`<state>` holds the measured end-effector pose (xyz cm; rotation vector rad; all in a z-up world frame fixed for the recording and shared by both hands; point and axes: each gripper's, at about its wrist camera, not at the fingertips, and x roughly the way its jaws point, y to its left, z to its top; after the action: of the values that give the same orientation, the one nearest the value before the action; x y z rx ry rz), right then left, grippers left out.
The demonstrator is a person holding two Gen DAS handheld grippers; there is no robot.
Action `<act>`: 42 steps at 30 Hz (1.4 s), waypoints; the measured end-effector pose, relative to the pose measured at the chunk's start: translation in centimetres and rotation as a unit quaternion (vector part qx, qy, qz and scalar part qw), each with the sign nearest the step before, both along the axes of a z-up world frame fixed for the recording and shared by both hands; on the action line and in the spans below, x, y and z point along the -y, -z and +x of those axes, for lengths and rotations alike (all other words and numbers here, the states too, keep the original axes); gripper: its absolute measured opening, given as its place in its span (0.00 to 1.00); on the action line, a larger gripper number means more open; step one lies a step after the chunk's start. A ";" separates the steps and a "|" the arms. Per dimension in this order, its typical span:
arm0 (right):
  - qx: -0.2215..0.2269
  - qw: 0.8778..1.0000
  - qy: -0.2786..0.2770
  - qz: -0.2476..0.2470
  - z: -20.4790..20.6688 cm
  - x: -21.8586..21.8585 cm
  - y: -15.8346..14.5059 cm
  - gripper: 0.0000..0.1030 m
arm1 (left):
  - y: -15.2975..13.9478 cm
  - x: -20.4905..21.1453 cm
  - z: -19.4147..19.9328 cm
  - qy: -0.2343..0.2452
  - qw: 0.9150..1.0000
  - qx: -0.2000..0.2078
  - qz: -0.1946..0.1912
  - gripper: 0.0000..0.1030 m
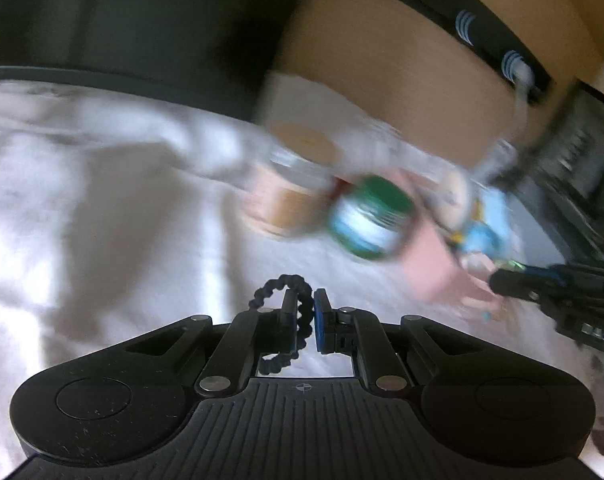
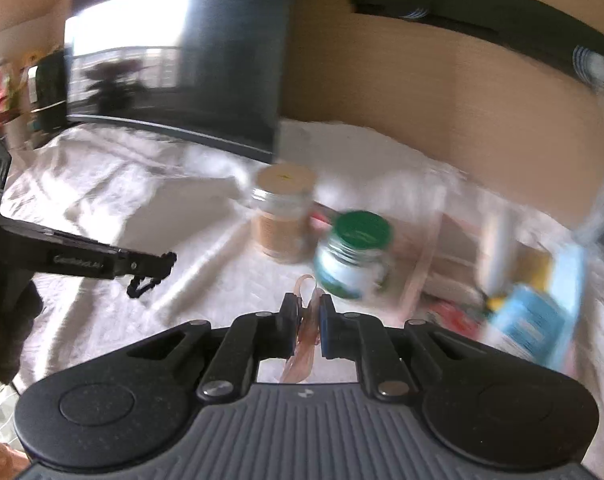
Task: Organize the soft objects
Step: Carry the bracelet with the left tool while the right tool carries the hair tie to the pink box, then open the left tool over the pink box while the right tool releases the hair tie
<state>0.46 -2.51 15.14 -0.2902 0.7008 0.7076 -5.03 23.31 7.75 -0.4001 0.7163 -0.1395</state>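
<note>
Left gripper [image 1: 305, 312] is clamped on a black beaded loop [image 1: 298, 300] and the right gripper [image 2: 305, 314] pinches a pinkish translucent band [image 2: 306, 320], both carried above the white cloth [image 2: 102, 200], probably toward the jars [image 2: 353, 256] and clutter behind

2 grippers: left gripper [image 1: 305, 316] at bottom centre of its own view, right gripper [image 2: 305, 320] likewise. 2 hair ties, one per gripper: black tie [image 1: 280, 320] in the left, pink tie [image 2: 306, 324] in the right. 2 jars mid-frame: tan-lid jar [image 2: 284, 212] and green-lid jar [image 2: 355, 254]; 1 blue box [image 2: 541, 320] at right, 1 dark screen [image 2: 174, 52] upper left, 1 white cloth [image 2: 102, 200] under it all; the rest at right is too blurred to count.
</note>
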 end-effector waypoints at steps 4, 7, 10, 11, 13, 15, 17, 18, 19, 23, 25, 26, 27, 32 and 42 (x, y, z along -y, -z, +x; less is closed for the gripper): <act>0.001 0.997 0.076 0.002 -0.3 4.9 -0.2 0.11 | -1.0 4.8 2.3 0.110 0.994 0.011 -0.015 0.10; -0.009 0.989 0.149 -0.001 -0.2 8.6 0.2 0.11 | -2.7 7.5 4.2 0.162 0.985 0.036 -0.045 0.10; -0.002 0.979 0.202 -0.008 -0.9 11.5 0.5 0.11 | -4.9 9.6 5.9 0.207 0.974 0.083 -0.045 0.10; -0.002 0.977 0.215 -0.006 -1.1 12.3 0.5 0.11 | -5.6 10.3 6.6 0.216 0.971 0.094 -0.041 0.10; -0.005 0.970 0.241 -0.001 -1.6 13.8 0.5 0.11 | -6.6 11.4 8.2 0.229 0.967 0.107 -0.037 0.10; -0.002 0.966 0.259 -0.004 -2.1 14.6 0.5 0.11 | -7.3 12.4 10.1 0.238 0.964 0.119 -0.027 0.10; 0.000 0.961 0.277 -0.006 -2.3 15.3 0.5 0.11 | -7.6 13.5 11.8 0.245 0.961 0.123 -0.019 0.10; -0.001 0.959 0.285 -0.006 -2.4 15.6 0.5 0.11 | -7.6 14.0 12.8 0.248 0.961 0.121 -0.015 0.10; -0.002 0.956 0.292 -0.006 -2.5 16.0 0.6 0.11 | -7.6 14.5 13.7 0.249 0.961 0.118 -0.011 0.10; -0.013 0.949 0.314 -0.011 -2.2 17.0 1.1 0.11 | -6.3 15.9 17.8 0.240 0.966 0.093 -0.028 0.10; -0.015 0.948 0.317 -0.013 -1.9 17.1 1.3 0.11 | -4.6 16.3 19.7 0.226 0.970 0.065 -0.061 0.11; -0.015 0.948 0.317 -0.014 -1.8 17.1 1.4 0.11 | -3.3 16.3 20.9 0.223 0.971 0.036 -0.076 0.11; -0.014 0.949 0.315 -0.014 -1.7 17.0 1.3 0.11 | -1.9 16.5 22.0 0.221 0.972 0.000 -0.083 0.12; -0.022 0.952 0.304 -0.016 -0.5 16.5 1.8 0.11 | 1.8 16.7 22.4 0.189 0.980 -0.045 -0.035 0.14; 0.001 0.968 0.251 0.025 7.4 14.5 -0.8 0.11 | -3.0 12.8 15.9 0.166 0.985 0.047 -0.001 0.14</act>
<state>7.88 -17.02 15.97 -0.0591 0.7169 0.2411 10.84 10.54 10.71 -0.2709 0.6846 -0.4709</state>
